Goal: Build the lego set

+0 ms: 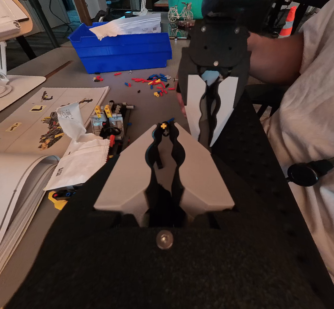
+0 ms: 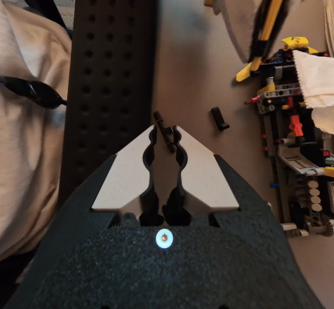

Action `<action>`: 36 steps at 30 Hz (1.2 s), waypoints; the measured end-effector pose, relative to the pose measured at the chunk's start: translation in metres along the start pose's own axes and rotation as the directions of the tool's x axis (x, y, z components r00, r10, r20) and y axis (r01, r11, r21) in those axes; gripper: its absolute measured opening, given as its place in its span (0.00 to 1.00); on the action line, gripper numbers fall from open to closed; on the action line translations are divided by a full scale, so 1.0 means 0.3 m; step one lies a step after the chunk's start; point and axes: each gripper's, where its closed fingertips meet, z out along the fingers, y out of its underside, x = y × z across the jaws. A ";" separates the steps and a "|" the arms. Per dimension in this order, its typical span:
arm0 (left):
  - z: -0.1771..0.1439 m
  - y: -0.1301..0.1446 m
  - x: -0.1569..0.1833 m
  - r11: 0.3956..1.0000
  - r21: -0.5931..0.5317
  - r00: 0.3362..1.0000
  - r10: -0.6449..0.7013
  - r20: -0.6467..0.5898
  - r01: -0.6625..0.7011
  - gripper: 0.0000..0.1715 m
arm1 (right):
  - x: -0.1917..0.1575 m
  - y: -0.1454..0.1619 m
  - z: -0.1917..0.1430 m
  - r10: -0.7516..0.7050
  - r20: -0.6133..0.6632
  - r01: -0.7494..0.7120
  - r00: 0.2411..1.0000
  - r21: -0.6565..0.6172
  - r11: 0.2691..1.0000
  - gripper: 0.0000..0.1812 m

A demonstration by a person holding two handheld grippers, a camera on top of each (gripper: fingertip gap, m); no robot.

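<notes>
My left gripper [image 1: 165, 126] is shut on a long black and yellow lego beam [image 1: 163, 125], seen end-on with a yellow cross end and a blue pin beside it. The same beam [image 2: 267, 20] shows lengthwise at the top of the right wrist view, held above the table. My right gripper [image 2: 164, 128] points down at the table, jaws a little apart, with a thin black axle piece [image 2: 163, 132] lying between the tips. It also shows in the left wrist view [image 1: 205, 143]. The partly built lego model [image 2: 289, 137] lies to its right and also shows in the left wrist view [image 1: 112, 121].
A small black piece [image 2: 219, 118] lies near the axle. A black perforated board [image 2: 108, 65] borders the table edge by the person's sleeve. An open instruction book [image 1: 54, 112], white bags [image 1: 79, 155], loose coloured pins [image 1: 155, 83] and a blue bin [image 1: 122, 50] lie farther off. There is about 9 cm between the tips of the two grippers.
</notes>
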 end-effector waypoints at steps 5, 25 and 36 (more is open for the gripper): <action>0.008 0.010 0.011 1.000 -0.018 1.000 0.013 -0.008 -0.013 0.03 | 0.010 0.044 0.032 -0.013 0.006 0.013 1.000 -0.031 0.999 0.09; 0.032 0.136 -0.009 0.975 -0.214 0.998 -0.060 0.011 0.061 0.03 | 0.244 0.102 -0.028 -0.882 -0.379 0.690 0.281 -0.559 0.460 0.04; 0.026 0.123 -0.015 0.978 -0.197 0.998 -0.058 0.020 0.061 0.03 | 0.144 0.145 -0.074 -0.361 -0.304 0.364 0.882 -0.049 0.930 0.14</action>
